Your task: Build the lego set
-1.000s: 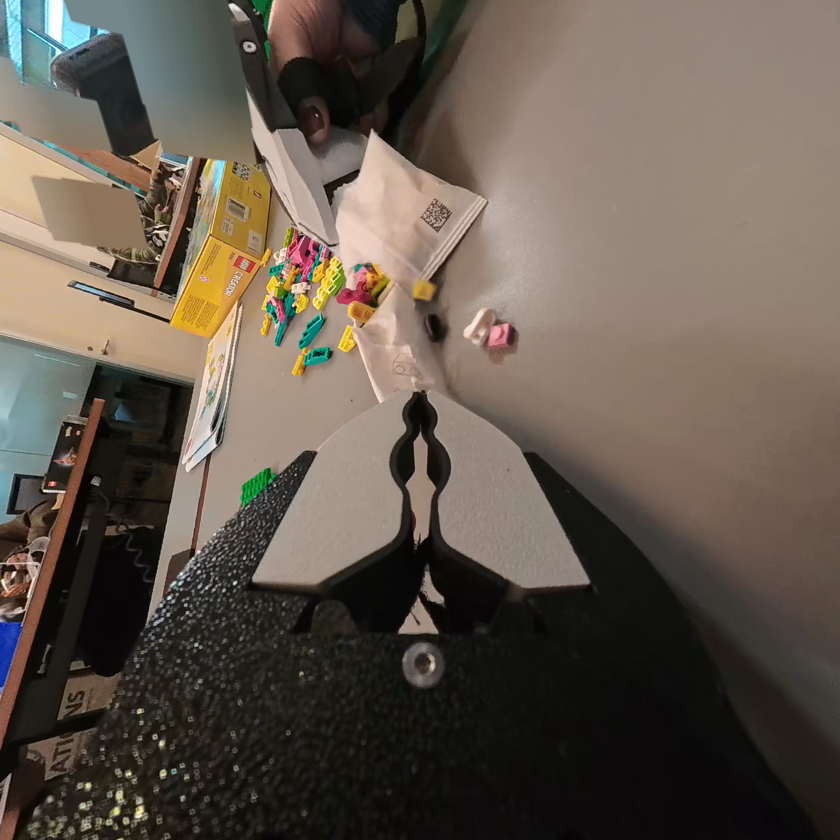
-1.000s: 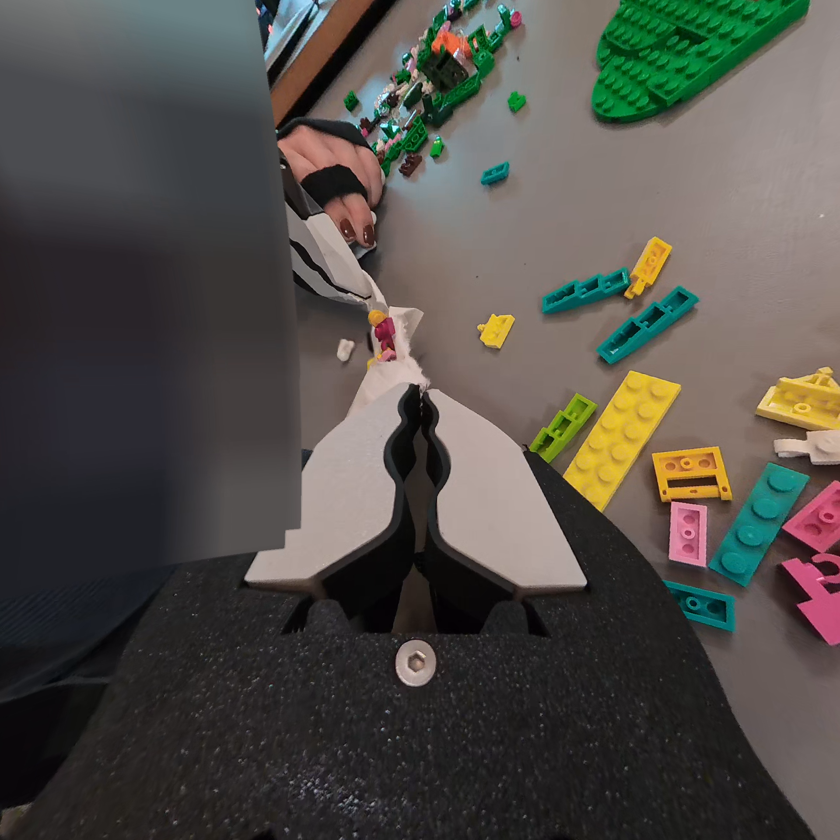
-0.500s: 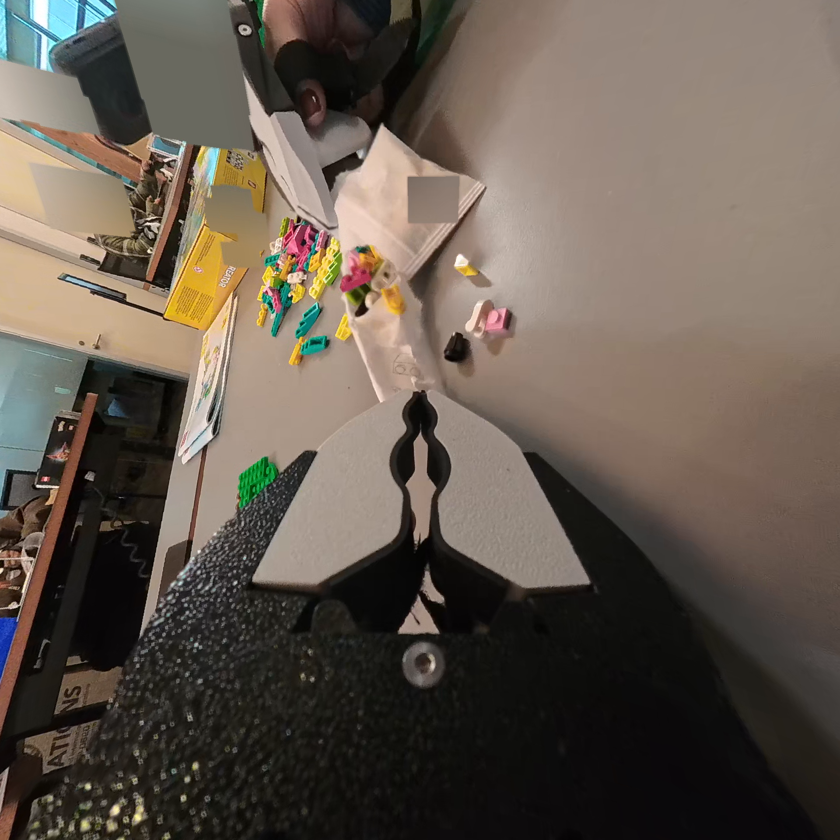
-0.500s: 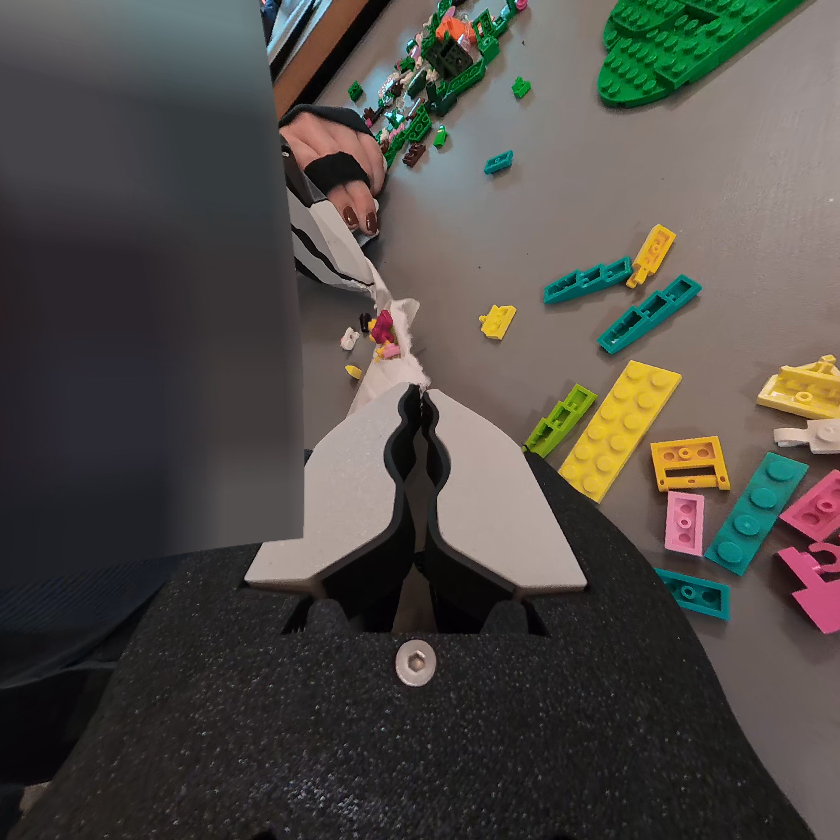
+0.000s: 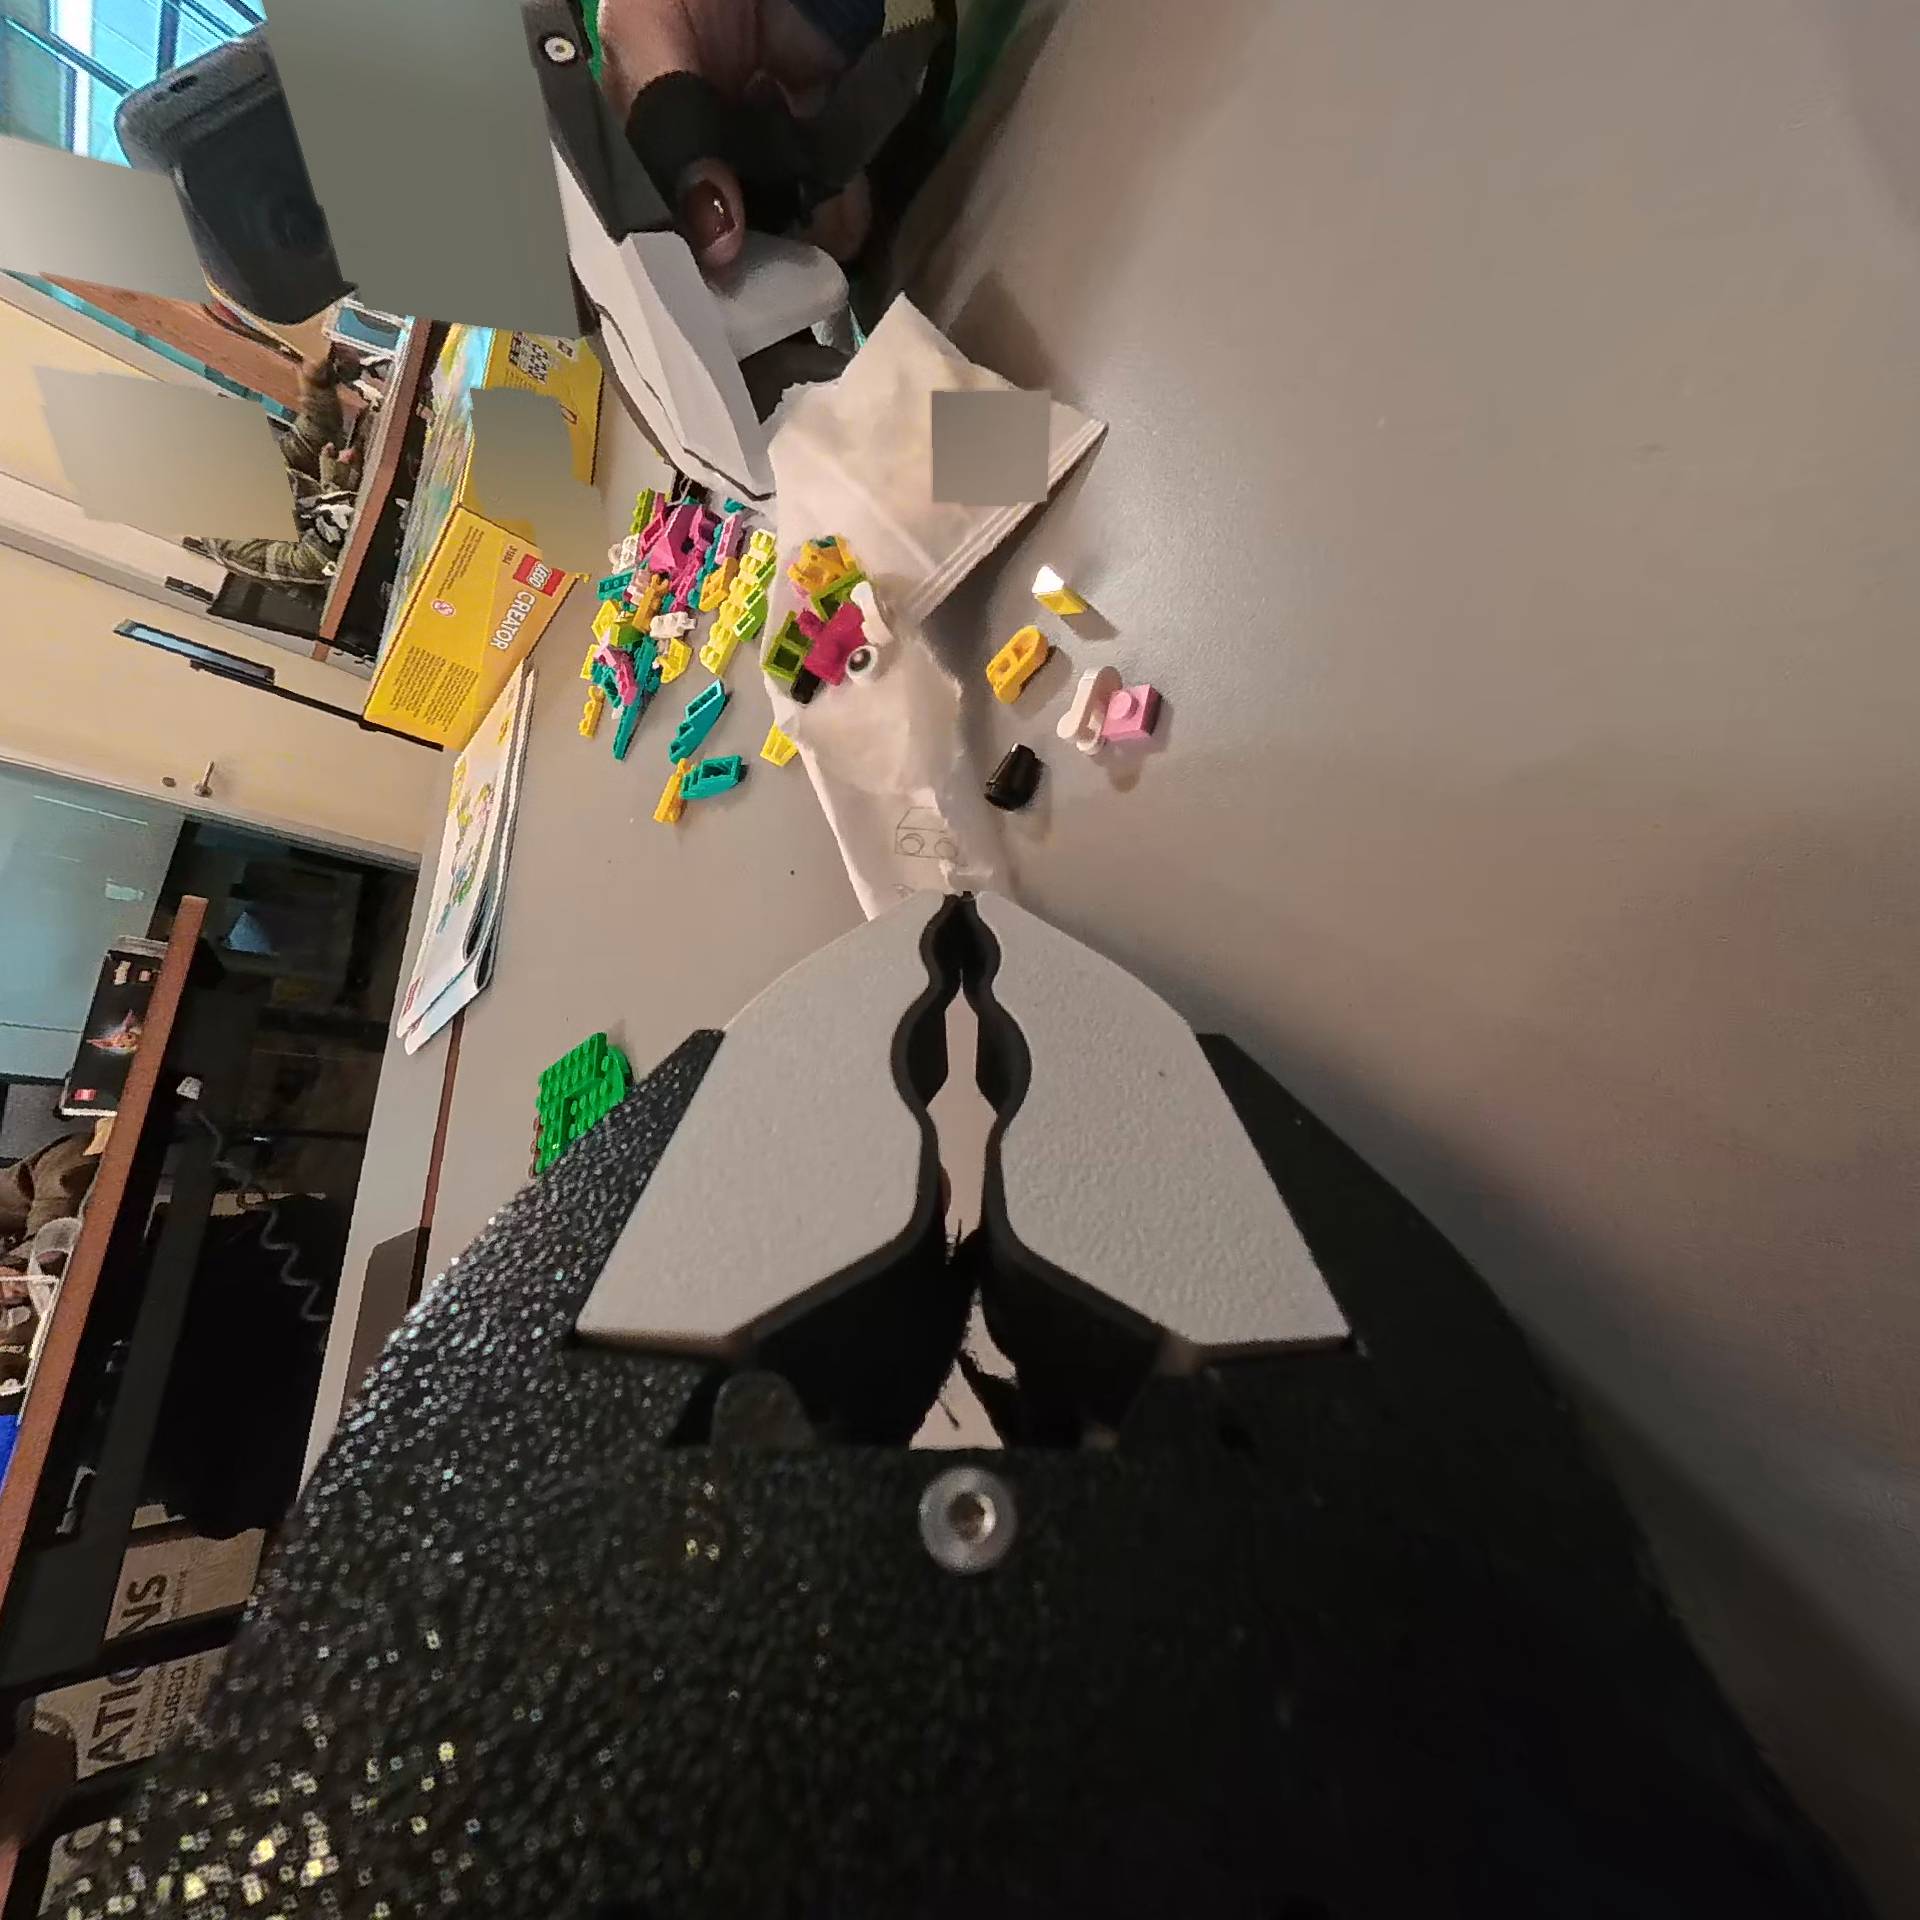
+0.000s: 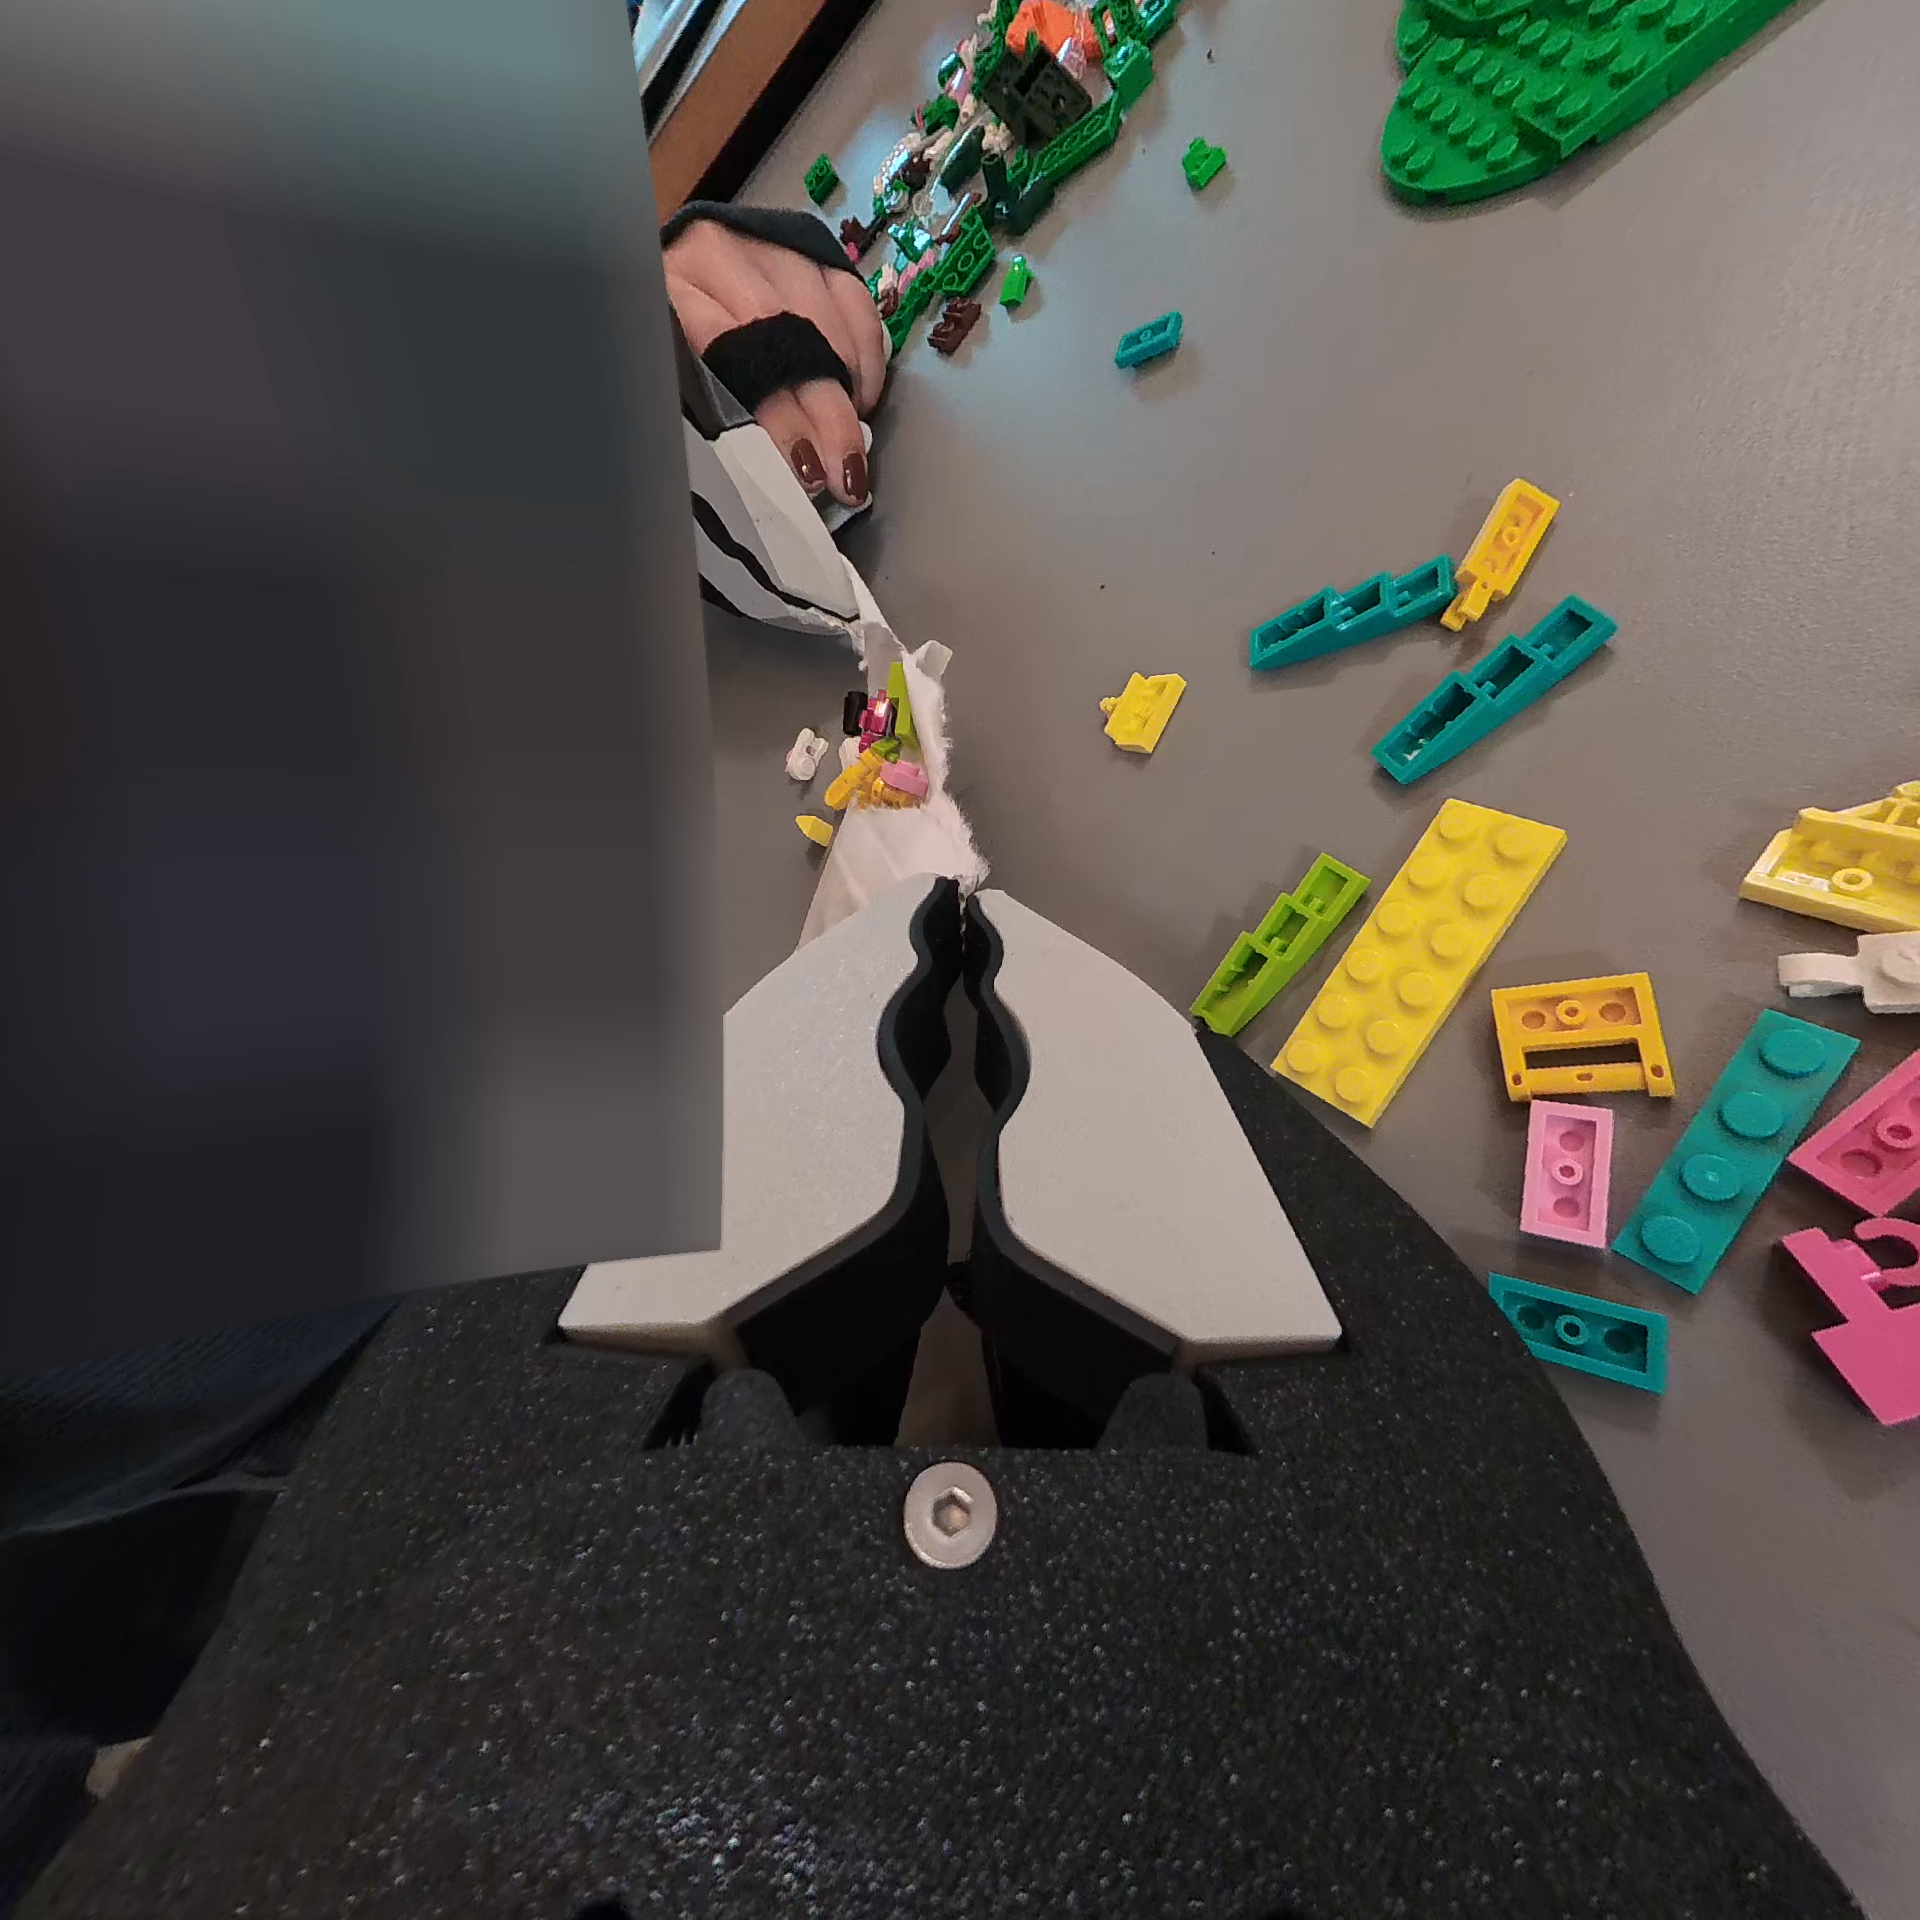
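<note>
Stage, as judged: very early, bag-emptying only. A white paper bag (image 5: 894, 582) is torn open and held between both tongs. A few small pieces sit in its mouth (image 5: 831, 634), and several lie on the grey table (image 5: 1455, 520) just beside the bag: a black piece (image 5: 1013, 776), an orange one (image 5: 1018, 661), a white and pink pair (image 5: 1110, 711). On the far side of the bag is a loose pile of pink, yellow and teal bricks (image 5: 665, 613), with the yellow box (image 5: 468, 634) and booklet (image 5: 473, 873) beyond. Green plates (image 6: 1558, 94) lie well apart from the bag; whether they are joined, cannot tell. No other assembly seen; sorting and all building left.

Left gripper (image 5: 961, 902): clenched on one torn end of the bag, rolled sideways, low over the table.
Right gripper (image 6: 961, 891): clenched on the other end, tips pointing toward the left gripper. A hand (image 6: 790, 312) with a black strap holds the left tool
</note>
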Motion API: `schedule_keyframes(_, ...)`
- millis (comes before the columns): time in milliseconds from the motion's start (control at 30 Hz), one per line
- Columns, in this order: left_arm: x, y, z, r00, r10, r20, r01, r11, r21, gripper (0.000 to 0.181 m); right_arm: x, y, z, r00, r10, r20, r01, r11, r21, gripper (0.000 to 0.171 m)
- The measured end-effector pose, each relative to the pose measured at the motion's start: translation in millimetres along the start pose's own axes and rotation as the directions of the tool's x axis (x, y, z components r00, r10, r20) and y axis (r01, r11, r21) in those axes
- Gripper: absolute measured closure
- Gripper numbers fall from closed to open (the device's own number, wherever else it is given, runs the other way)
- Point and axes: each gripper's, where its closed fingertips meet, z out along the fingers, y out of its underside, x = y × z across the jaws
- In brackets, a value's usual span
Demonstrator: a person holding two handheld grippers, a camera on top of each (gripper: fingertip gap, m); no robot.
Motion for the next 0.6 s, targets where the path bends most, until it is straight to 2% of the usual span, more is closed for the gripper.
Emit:
schedule_keyframes(300,-2.1,3.5,7.4,0.997,-0.066,-0.049,0.062,0.994,-0.085,0.181,8.3,-13.0,5.0,0.993,-0.014,-0.115,0.018,0.999,0.036,0.171)
schedule_keyframes(467,-5.0,4.1,11.1,0.978,-0.197,-0.073,0.188,0.975,-0.116,0.181,5.6,-19.4,-5.5,0.960,-0.140,-0.241,0.148,0.989,0.018,0.138)
schedule_keyframes(533,-5.5,3.8,11.0,0.963,-0.255,-0.085,0.244,0.962,-0.118,0.181,6.6,-17.0,-18.1,0.900,-0.261,-0.349,0.267,0.963,-0.032,0.131)
schedule_keyframes(600,-6.0,4.1,10.5,0.944,-0.314,-0.099,0.302,0.946,-0.119,0.181,4.1,-9.5,-28.7,0.794,-0.404,-0.455,0.387,0.912,-0.133,0.121)
